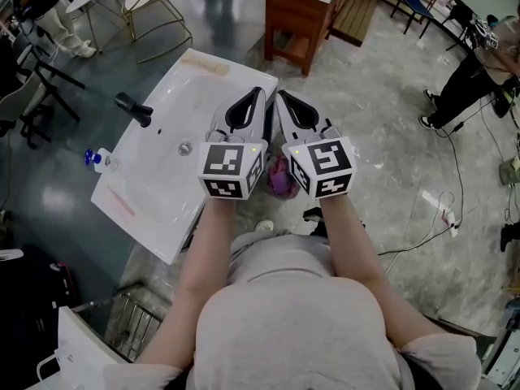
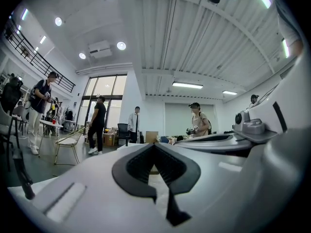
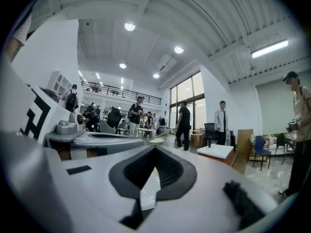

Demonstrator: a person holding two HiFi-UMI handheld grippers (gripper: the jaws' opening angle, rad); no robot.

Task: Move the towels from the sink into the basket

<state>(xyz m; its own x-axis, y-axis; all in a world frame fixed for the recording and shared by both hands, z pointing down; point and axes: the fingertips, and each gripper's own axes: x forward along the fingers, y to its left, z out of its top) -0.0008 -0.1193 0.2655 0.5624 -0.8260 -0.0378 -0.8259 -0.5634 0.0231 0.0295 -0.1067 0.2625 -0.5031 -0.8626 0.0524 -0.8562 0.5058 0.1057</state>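
Grey floor (image 1: pixel 382 112), 1 sink (image 1: pixel 162 210); L claw (image 1: pixel 257 93), R claw (image 1: pixel 280 96) both closed.

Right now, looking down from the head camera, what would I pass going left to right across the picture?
Blue-capped bottle → black faucet → sink drain → left gripper → right gripper → standing person in black.

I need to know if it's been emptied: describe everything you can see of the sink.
The sink is a white, glossy rectangular slab, ceramic by its look, with a shallow basin, lying skewed in the head view. A round metal drain sits mid-basin; a black tap stands at its left rim. Nothing lies in the visible part of the basin.
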